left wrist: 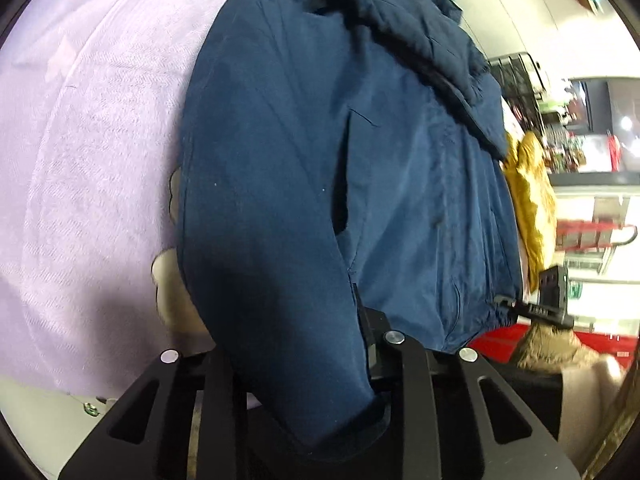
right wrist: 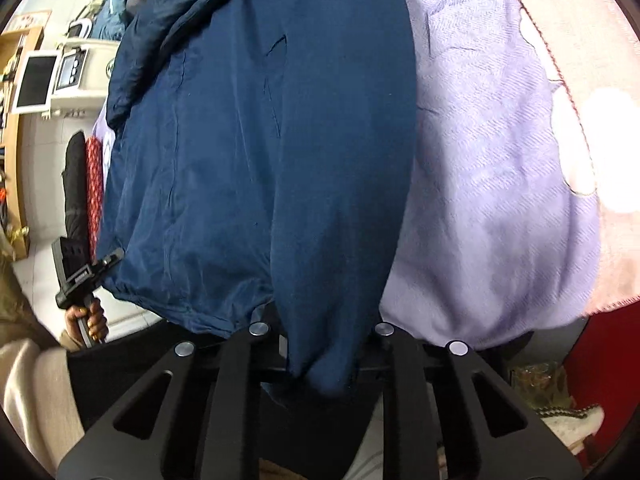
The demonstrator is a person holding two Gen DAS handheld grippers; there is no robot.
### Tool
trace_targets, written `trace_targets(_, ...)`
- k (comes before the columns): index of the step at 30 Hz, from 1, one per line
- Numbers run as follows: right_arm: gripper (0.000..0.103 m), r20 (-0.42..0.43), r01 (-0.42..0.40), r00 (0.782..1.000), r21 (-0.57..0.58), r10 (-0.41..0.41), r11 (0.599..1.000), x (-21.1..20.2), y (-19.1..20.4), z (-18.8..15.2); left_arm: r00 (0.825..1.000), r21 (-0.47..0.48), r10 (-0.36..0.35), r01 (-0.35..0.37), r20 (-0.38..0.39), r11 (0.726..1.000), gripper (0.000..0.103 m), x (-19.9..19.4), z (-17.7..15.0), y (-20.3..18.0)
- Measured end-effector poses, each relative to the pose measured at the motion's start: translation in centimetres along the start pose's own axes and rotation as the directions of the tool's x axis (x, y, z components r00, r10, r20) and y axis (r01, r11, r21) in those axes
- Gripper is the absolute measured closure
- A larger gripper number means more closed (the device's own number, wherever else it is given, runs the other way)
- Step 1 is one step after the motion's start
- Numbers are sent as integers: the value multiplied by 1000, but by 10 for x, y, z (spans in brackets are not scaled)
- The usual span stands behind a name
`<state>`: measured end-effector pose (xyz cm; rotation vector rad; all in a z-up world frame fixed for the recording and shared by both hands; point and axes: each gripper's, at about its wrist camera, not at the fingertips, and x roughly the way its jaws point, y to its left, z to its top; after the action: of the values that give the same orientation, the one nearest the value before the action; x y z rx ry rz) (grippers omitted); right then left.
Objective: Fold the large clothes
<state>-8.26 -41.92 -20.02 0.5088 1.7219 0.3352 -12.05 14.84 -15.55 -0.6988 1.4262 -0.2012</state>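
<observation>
Navy jacket (left wrist: 304, 168) lies spread on the lilac blanket (left wrist: 80, 152), which shows bare to the jacket's left in my left view. My left claw (left wrist: 304, 380) is clenched on a navy sleeve (left wrist: 280, 320) at the jacket's near edge, cloth bunched between the jaws. Right of the jacket there, a mustard-yellow garment (left wrist: 534, 208) lies at its far edge. My right claw (right wrist: 324, 364) is likewise clamped on the other sleeve (right wrist: 340, 200) at the jacket's hem. In that view my left hand (right wrist: 86, 320) shows left of the jacket.
</observation>
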Motion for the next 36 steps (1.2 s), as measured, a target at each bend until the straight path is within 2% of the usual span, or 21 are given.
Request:
trace_targets(8,85,-102,-41,994,28,43,999,0,3,-11,997,-48,-23,20,-77,999,77,-1,-20,9)
trace_targets(12,85,-114,-48,992,38,52,998,-1,9,2,996,-60,-7,2,-91,998,77,1,-7,6)
trace_targets(14,85,-109,-55,992,31,58,998,-1,18,17,997,-31,-5,2,-73,1000,77,-5,7,-1)
trace_targets(18,85,-41,-109,993,-24,108,994,-18,46,55,1000,67,-22,23,-20,997,77,-20,51,-33)
trace_targets(22,85,87,-166,982,-46,169,985,-46,74,124,1000,141,3,-8,29,990,76,-28,104,-57)
trace_targets(28,85,205,-191,959,-49,197,980,-75,95,216,988,124,30,-49,151,991,76,-49,189,-63)
trace_targets(33,85,304,-206,928,-59,214,977,-107,109,283,969,90,83,-106,233,990,76,-59,266,-79)
trace_targets(36,85,365,-178,910,-85,197,980,-125,132,325,952,84,111,-140,287,987,76,-64,305,-96)
